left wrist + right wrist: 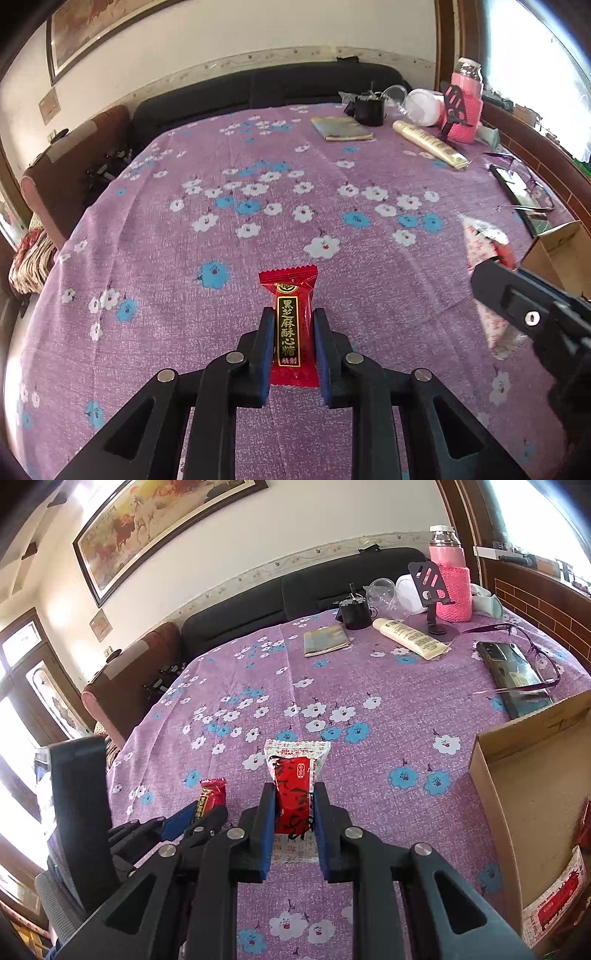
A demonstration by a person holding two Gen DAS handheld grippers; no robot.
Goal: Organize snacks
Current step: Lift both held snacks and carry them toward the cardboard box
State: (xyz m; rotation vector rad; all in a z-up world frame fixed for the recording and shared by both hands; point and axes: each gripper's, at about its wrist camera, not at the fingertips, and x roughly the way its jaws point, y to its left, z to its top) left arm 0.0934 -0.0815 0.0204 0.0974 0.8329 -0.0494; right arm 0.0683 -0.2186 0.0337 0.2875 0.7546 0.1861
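My left gripper (pixel 293 314) is shut on a red candy packet (pixel 290 295) with gold lettering, held lengthwise between the blue pads above the purple flowered tablecloth (pixel 221 221). My right gripper (pixel 294 788) is shut on a white and red snack packet (pixel 293 775). In the right wrist view the left gripper (pixel 210 810) with its red candy packet (pixel 211 794) sits just to the left. In the left wrist view the right gripper's body (pixel 524 314) and its white and red snack packet (pixel 484 251) show at the right edge. An open cardboard box (pixel 517 760) stands to the right, with snack packets (pixel 554 893) inside.
At the far side of the table lie a cream tube (pixel 410 638), a folded cloth (pixel 325 640), a black cup (pixel 354 613), a pink flask (pixel 450 587) and a phone stand (pixel 432 590). A phone (pixel 513 675) and glasses (pixel 539 661) lie beside the box. A dark sofa (pixel 295 590) stands behind.
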